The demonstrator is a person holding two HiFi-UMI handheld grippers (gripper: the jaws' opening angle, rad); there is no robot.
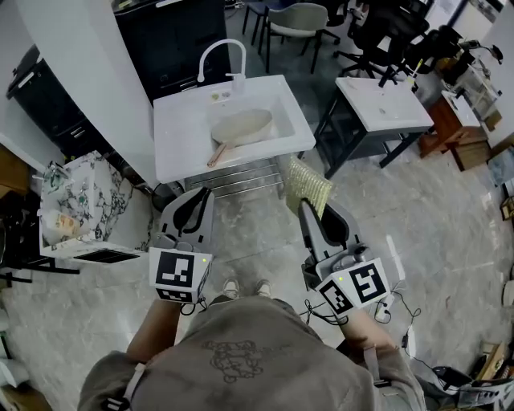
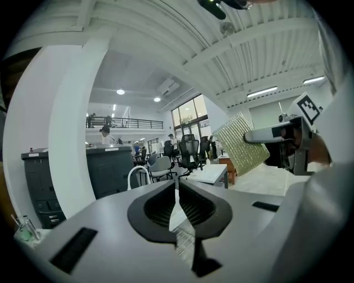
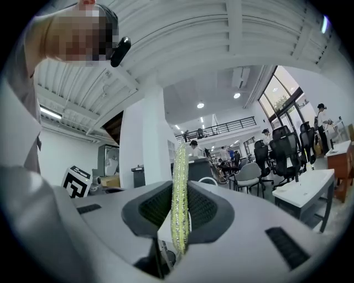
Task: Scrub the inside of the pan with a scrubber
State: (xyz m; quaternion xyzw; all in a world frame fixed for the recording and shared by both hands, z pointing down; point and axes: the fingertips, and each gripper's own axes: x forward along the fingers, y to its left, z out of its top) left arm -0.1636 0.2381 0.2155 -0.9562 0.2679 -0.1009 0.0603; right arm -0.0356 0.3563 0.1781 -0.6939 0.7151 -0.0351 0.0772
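1. Holding both claws out ahead of you, you stand on the pale floor (image 1: pixel 241 233) facing the white sink (image 1: pixel 181 140), a little way back from it
2. Your left claw (image 1: pixel 198 199) is closed and empty: in the left gripper view its dark pads (image 2: pixel 152 209) meet along a thin seam, and only the room shows beyond them
3. Your right claw (image 3: pixel 180 213) is clamped on the scrubber (image 3: pixel 179 182), a thin yellow-green mesh sheet. In the right gripper view the sheet stands edge-on and upright between the pads and reaches well past the tips
4. From the head view, the scrubber juts forward from the right claw over the floor, near the sink's front right corner. The left gripper view shows it off to the right, tilted, with its flat face on show
5. The pan (image 1: pixel 242 126) lies open side up in the sink basin. It is pale, and its brownish handle (image 1: pixel 217 154) points to the front left of the basin
6. Neither the scrubber nor either claw touches the pan; they are well apart from it
7. A curved white tap (image 1: pixel 221 54) stands behind the basin, a second white desk (image 1: pixel 384 104) sits to the right, and a grey chair (image 1: pixel 299 20) stands beyond
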